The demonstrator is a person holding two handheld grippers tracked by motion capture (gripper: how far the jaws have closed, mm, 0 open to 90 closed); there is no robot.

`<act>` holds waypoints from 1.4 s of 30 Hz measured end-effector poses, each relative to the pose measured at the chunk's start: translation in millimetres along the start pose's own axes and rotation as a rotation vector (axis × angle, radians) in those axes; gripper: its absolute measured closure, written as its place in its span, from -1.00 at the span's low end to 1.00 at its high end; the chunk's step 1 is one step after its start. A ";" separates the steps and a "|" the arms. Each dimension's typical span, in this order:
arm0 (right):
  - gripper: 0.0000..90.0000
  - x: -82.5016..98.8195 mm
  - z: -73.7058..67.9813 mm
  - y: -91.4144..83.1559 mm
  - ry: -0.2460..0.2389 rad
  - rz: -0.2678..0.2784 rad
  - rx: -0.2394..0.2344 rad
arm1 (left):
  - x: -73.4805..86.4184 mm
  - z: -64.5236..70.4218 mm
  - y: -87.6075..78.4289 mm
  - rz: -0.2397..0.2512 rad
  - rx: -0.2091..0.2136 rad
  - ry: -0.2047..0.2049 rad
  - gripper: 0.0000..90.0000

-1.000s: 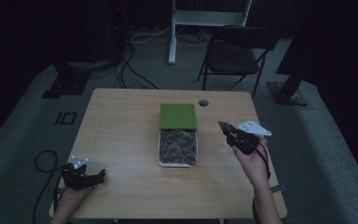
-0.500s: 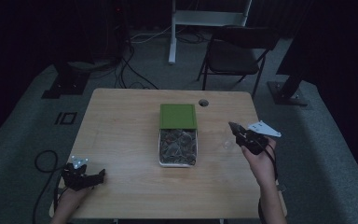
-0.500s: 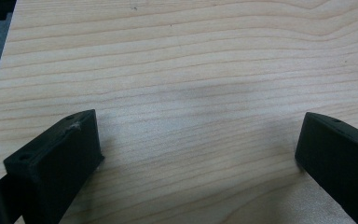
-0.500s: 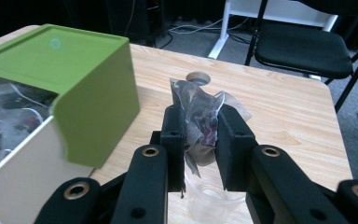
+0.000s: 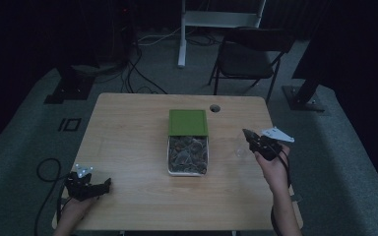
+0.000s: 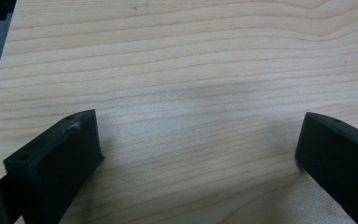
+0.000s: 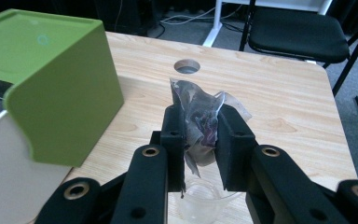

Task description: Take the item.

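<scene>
Overhead, the right gripper point(image 5: 250, 137) hangs right of the white tray point(image 5: 169, 162) and its green lid point(image 5: 187, 121); whatever it carries is too dim to make out. The left gripper point(image 6: 198, 140) gapes over bare table point(image 6: 182, 60). Closer, the right jaws pinch a crumpled clear sachet point(image 7: 199, 116) of dark bits above a faint clear cup point(image 7: 203, 196).
</scene>
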State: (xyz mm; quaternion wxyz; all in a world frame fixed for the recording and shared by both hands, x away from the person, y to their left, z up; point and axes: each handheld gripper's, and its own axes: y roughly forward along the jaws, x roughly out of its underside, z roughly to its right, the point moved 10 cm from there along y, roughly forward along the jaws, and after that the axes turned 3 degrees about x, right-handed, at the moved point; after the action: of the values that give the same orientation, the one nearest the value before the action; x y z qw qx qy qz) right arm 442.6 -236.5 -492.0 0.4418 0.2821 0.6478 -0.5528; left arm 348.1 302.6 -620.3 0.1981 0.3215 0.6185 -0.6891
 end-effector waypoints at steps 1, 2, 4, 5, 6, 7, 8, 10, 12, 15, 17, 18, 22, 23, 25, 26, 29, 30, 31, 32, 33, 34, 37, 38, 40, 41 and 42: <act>0.67 0.8 0.7 1.2 0.002 -0.002 0.001 | 0.0 0.0 0.0 0.000 0.000 0.000 -0.99; 0.67 2.1 1.2 2.8 0.005 -0.008 0.001 | 0.0 0.0 0.0 0.000 0.000 0.000 -0.99; 0.67 4.6 2.2 5.5 0.008 -0.017 0.003 | 0.0 0.0 0.0 0.000 0.000 0.000 -0.99; 0.67 5.8 2.3 6.8 0.009 -0.022 0.002 | 0.0 0.0 0.0 0.000 0.000 0.000 -0.99; 0.67 6.8 2.2 7.8 0.012 -0.025 0.000 | 0.0 0.0 0.0 0.000 0.000 0.000 -0.99; 0.66 8.0 2.4 8.9 0.011 -0.030 0.002 | 0.0 0.0 0.0 0.000 0.000 0.000 -0.99; 0.66 9.3 2.2 10.1 0.012 -0.034 0.000 | 0.0 0.0 0.0 0.000 0.000 0.000 -0.99; 0.66 11.9 2.5 12.1 0.014 -0.043 0.002 | 0.0 0.0 0.0 0.000 0.000 0.000 -0.99; 0.65 13.1 2.3 13.0 0.019 -0.048 0.000 | 0.0 0.0 0.0 0.000 0.000 0.000 -0.99; 0.58 16.4 1.5 15.2 0.022 -0.066 -0.008 | 0.0 0.0 0.0 0.000 0.000 0.000 -0.99; 0.52 17.0 1.7 16.0 0.026 -0.073 -0.010 | 0.0 0.0 0.0 0.000 0.000 0.000 -0.99; 0.49 16.7 1.6 16.2 0.030 -0.072 -0.012 | 0.0 0.0 0.0 0.000 0.000 0.000 -0.99; 0.41 14.6 2.6 16.3 0.033 -0.070 -0.008 | 0.0 0.0 0.0 0.000 0.000 0.000 -0.99; 0.36 14.0 2.8 15.9 0.034 -0.068 -0.009 | 0.0 0.0 0.0 0.000 0.000 0.000 -0.99; 0.26 12.7 2.8 15.0 0.037 -0.063 -0.008 | 0.0 0.0 0.0 0.000 0.000 0.000 -0.99; 0.19 12.1 2.6 14.3 0.032 -0.061 -0.009 | 0.0 0.0 0.0 0.000 0.000 0.000 -0.99; 0.02 9.8 0.3 11.7 0.032 -0.050 -0.024 | 0.0 0.0 0.0 0.000 0.000 0.000 -0.99; -0.08 9.9 -0.9 11.1 0.024 -0.052 -0.030 | 0.0 0.0 0.0 0.000 0.000 -0.001 -0.99; -0.18 10.3 -1.9 10.9 0.014 -0.055 -0.035 | 0.0 0.0 0.0 0.000 0.000 0.000 -0.99; -0.26 10.7 -2.0 11.1 0.003 -0.055 -0.030 | 0.0 0.0 0.0 0.000 0.000 0.000 -0.99; -0.36 10.7 -1.9 11.0 -0.002 -0.050 -0.023 | 0.0 0.0 0.0 0.000 0.000 -0.001 -0.99; -0.42 10.2 -2.3 10.8 0.000 -0.041 -0.021 | 0.0 0.0 0.0 0.000 0.000 0.000 -0.99; -0.59 9.0 -3.9 8.6 0.012 -0.026 -0.022 | 0.0 0.1 0.0 0.000 0.000 -0.001 -0.99; -0.60 8.6 -4.7 7.5 0.017 -0.021 -0.024 | 0.0 0.0 0.0 0.000 0.000 0.000 -0.99; -0.62 8.4 -5.8 5.4 0.025 -0.017 -0.030 | 0.0 0.0 0.0 0.000 0.000 0.000 -0.99; -0.63 8.5 -5.8 4.6 0.030 -0.015 -0.031 | 0.0 0.0 0.0 0.000 0.000 0.000 -0.99; -0.64 9.0 -6.0 3.8 0.037 -0.015 -0.033 | 0.0 0.0 0.0 0.000 0.000 0.000 -0.99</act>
State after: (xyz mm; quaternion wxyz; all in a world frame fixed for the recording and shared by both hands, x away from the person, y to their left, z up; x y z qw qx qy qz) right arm 440.2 -230.9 -501.7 0.4302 0.2802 0.6669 -0.5401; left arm 348.1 302.6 -620.3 0.1983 0.3214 0.6185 -0.6891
